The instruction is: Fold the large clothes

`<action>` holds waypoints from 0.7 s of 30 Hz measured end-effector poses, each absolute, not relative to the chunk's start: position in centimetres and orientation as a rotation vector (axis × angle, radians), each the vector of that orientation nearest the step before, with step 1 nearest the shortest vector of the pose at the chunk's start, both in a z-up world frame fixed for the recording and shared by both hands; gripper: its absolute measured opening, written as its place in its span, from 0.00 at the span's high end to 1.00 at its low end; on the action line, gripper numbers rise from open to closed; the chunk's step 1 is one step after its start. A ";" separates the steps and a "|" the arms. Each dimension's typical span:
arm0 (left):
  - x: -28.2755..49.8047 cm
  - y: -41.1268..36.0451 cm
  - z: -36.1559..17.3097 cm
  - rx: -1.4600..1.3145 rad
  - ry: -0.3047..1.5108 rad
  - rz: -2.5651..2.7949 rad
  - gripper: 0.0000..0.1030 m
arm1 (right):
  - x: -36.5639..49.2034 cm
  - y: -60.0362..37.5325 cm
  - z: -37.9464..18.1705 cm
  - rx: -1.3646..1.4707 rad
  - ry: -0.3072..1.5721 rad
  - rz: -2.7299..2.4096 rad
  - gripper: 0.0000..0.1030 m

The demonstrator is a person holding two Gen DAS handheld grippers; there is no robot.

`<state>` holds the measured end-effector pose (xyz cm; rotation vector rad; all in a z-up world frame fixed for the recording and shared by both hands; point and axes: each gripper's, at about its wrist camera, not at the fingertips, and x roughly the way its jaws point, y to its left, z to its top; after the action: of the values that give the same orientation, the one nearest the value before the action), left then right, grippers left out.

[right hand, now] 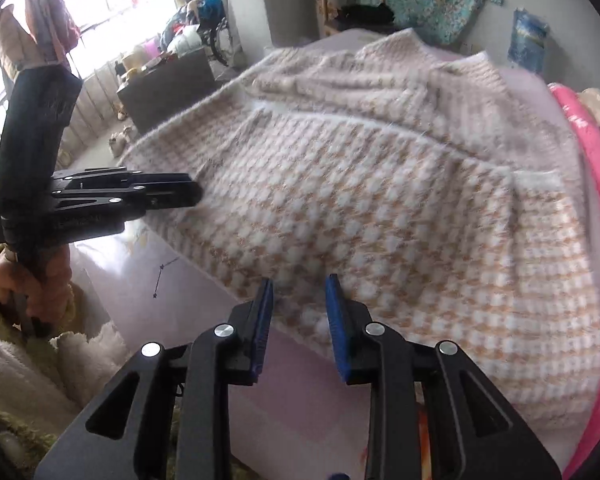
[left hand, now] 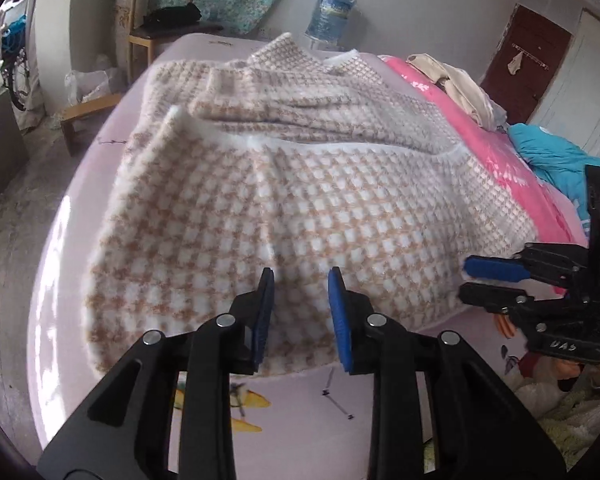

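Fingers spread on both your left gripper [left hand: 300,276] and right gripper [right hand: 298,282]; next, pinch the checked sweater's [left hand: 260,200] near hem.

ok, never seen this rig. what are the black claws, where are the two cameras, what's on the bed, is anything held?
The black claws are handheld two-finger grippers with blue pads, one in each of a person's hands; there is no robot arm. Each picture comes from a fisheye camera on one gripper, looking along its fingers. The left wrist view shows the left gripper up close, with the right gripper at the side. The right wrist view shows the right gripper up close. A fuzzy beige-and-white checked garment lies partly folded on the pale lilac bed sheet, beside a pink blanket. Both grippers are open and hold nothing.
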<state>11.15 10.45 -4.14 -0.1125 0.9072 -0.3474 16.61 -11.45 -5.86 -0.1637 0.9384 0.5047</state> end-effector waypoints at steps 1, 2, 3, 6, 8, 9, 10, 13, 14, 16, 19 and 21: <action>11.2 11.0 -4.7 -0.114 0.917 -0.324 0.73 | 16.8 -11.8 -6.8 -0.166 0.961 0.489 0.74; 11.3 11.7 -5.3 -0.138 0.923 -0.318 0.77 | 17.1 -12.1 -7.5 -0.151 0.971 0.490 0.74; 11.2 12.2 -5.6 -0.163 0.916 -0.321 0.80 | 17.0 -12.4 -7.8 -0.127 0.954 0.495 0.74; 11.4 12.5 -4.5 -0.172 0.911 -0.311 0.79 | 17.1 -12.8 -6.5 -0.102 0.967 0.495 0.75; 11.2 13.3 -3.9 -0.177 0.881 -0.275 0.72 | 16.7 -14.6 -5.3 -0.044 0.930 0.477 0.75; 11.3 13.9 -4.0 -0.180 0.881 -0.249 0.72 | 16.6 -15.8 -5.2 -0.019 0.921 0.446 0.75; 11.4 14.5 -4.6 -0.187 0.896 -0.228 0.72 | 16.8 -17.2 -5.8 -0.005 0.935 0.388 0.75; 11.7 15.6 -5.5 -0.248 0.900 -0.239 0.75 | 17.5 -19.5 -8.2 0.042 0.982 0.307 0.75; 11.8 15.6 -5.4 -0.243 0.908 -0.239 0.75 | 17.5 -19.8 -8.0 0.063 0.984 0.311 0.75; 12.2 15.6 -4.5 -0.238 0.919 -0.242 0.75 | 17.5 -20.1 -7.0 0.063 0.984 0.302 0.75; 12.2 16.3 -3.3 -0.254 0.874 -0.228 0.64 | 17.1 -23.8 -5.2 0.151 0.905 0.223 0.73; 12.8 16.6 -4.1 -0.241 0.907 -0.199 0.63 | 17.2 -26.4 -5.7 0.181 0.896 0.104 0.73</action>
<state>12.84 16.60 -4.07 -0.2405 0.9075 -0.1986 17.24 -26.43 -5.68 0.1812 0.8958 0.1040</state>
